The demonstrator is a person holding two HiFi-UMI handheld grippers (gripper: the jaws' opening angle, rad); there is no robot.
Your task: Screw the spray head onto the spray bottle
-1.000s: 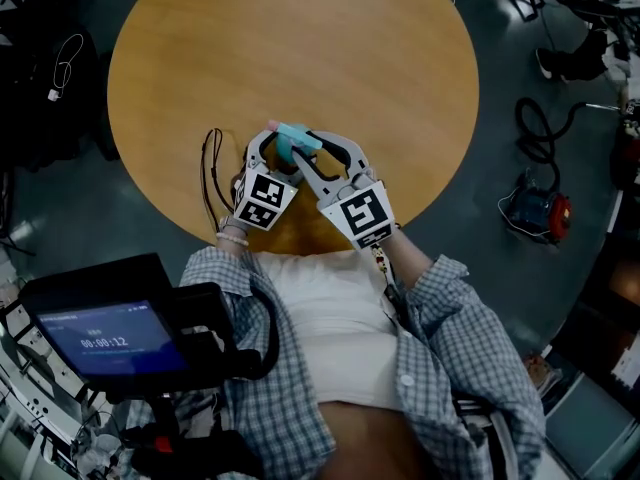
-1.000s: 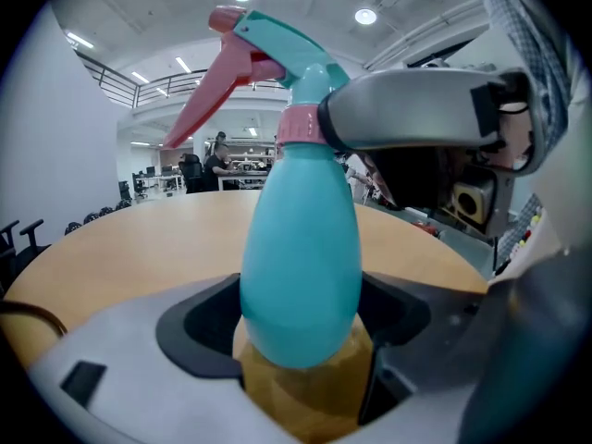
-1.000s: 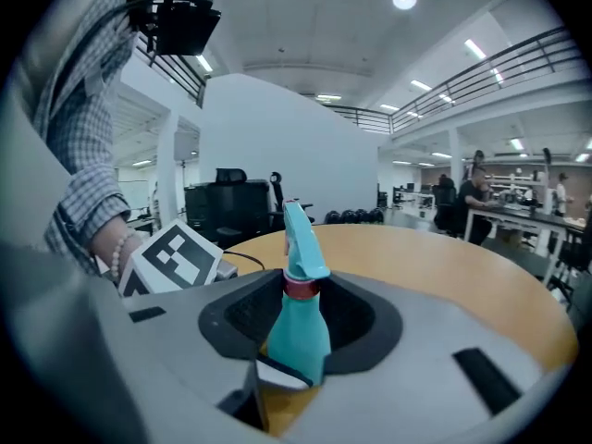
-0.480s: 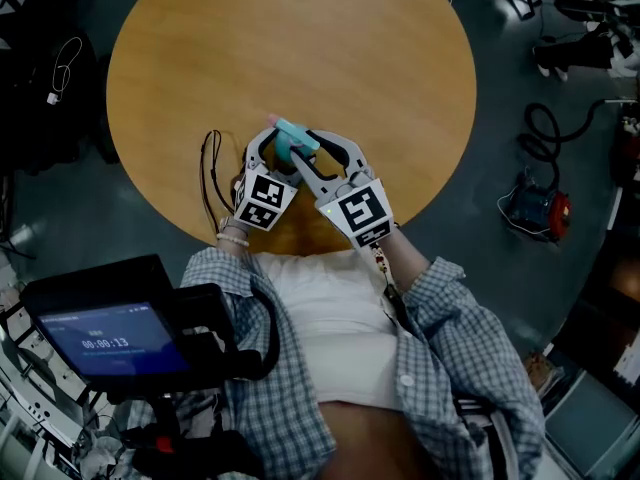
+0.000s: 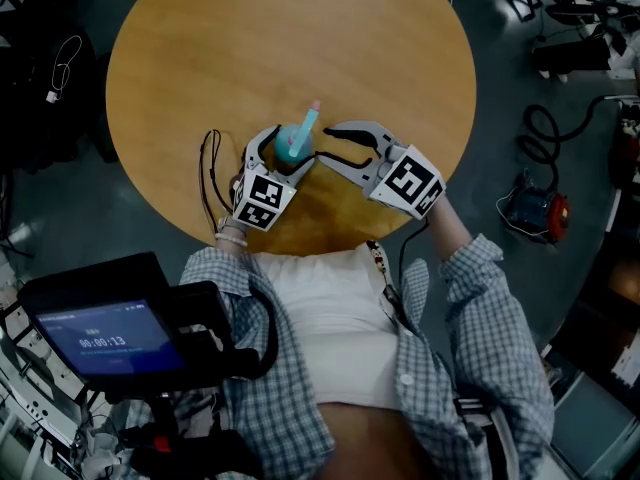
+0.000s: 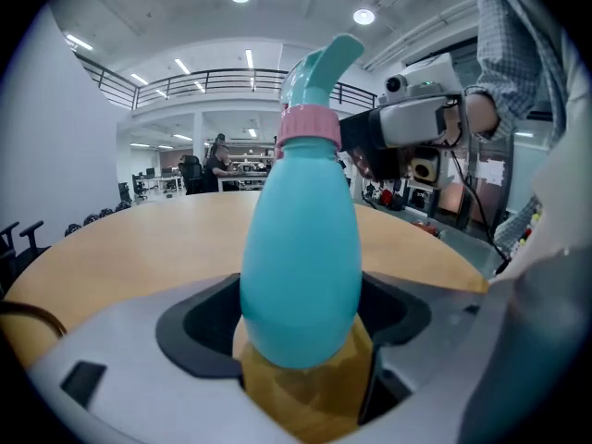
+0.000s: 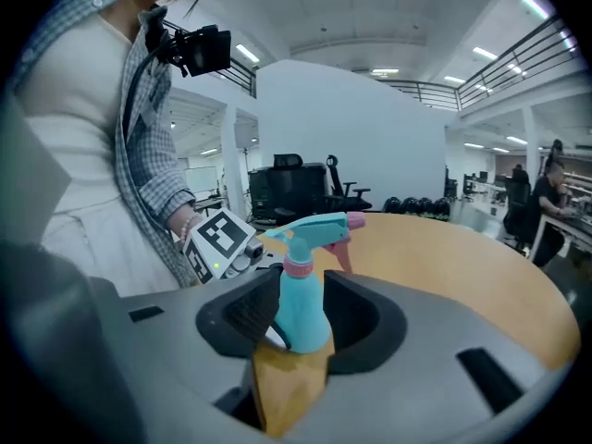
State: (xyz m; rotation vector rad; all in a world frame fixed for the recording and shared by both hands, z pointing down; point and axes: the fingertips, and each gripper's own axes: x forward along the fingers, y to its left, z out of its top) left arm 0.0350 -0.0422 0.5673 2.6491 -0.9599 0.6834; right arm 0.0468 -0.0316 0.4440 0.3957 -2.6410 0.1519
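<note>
A teal spray bottle stands on the round wooden table near its front edge. Its spray head, teal with a pink collar and a pink nozzle tip, sits on the neck. My left gripper is shut on the bottle's body. Just to the right of the bottle is my right gripper, apart from it. Its jaws are opening, and the pads touch nothing. In the right gripper view the bottle and head show beyond the right gripper.
A black cord loop lies on the table left of the left gripper. A device with a lit screen hangs at lower left. Cables and a red and blue tool lie on the floor to the right.
My right gripper has let go of the spray head and swung away to the right. The head's nozzle now points to the far side. The left gripper has stayed put.
</note>
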